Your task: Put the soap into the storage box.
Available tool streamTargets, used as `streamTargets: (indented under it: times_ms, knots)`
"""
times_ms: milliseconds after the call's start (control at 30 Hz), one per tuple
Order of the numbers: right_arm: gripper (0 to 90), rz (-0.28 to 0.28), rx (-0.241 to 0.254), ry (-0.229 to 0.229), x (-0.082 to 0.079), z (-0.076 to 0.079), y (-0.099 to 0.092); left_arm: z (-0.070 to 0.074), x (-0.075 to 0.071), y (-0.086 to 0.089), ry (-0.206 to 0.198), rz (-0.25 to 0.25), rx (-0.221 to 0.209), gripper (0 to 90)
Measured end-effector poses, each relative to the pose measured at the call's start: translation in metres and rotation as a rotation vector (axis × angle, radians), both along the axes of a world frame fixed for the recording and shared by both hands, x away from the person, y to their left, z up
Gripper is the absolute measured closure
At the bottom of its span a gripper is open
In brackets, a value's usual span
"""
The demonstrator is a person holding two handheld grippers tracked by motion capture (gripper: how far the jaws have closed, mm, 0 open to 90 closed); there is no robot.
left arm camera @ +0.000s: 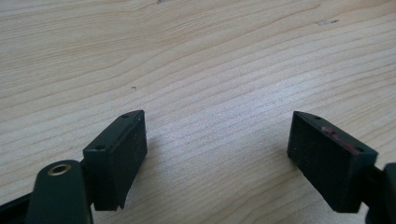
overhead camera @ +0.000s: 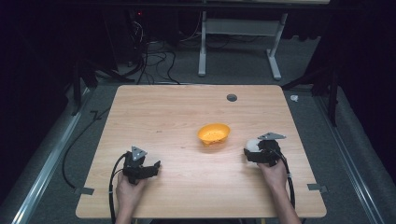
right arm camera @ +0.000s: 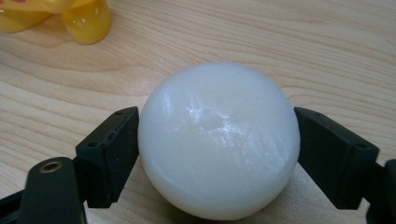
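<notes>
White ball (right arm camera: pixel 219 140) clamped between right claw (right arm camera: pixel 217 149) jaws, just right of yellow bowl (overhead camera: pixel 213 134)

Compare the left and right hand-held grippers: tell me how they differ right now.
The left hand-held gripper has its jaws apart over bare table; the right hand-held gripper has its jaws closed on a white ball. The right one sits close to the yellow bowl; the left sits farther from it. Both are black and held by a hand.

No legible text, labels, brands, numbers or signs in any view. Checked the worktop (overhead camera: pixel 187 116), the orange bowl (overhead camera: pixel 214 134) and the white ball (right arm camera: pixel 219 140): all unmarked.
</notes>
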State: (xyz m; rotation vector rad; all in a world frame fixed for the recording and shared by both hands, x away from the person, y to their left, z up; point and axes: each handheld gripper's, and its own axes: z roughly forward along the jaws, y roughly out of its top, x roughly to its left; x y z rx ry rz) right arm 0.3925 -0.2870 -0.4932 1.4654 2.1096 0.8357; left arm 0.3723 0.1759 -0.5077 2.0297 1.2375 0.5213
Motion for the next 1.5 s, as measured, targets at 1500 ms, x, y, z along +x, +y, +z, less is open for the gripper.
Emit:
streamTargets:
  times_ms: [1500]
  knots:
    - [24.9, 0.039, 0.034, -0.04, -0.004, 0.018, 0.008, 0.0, 0.0, 0.0, -0.002, 0.0, 0.002, 20.2]
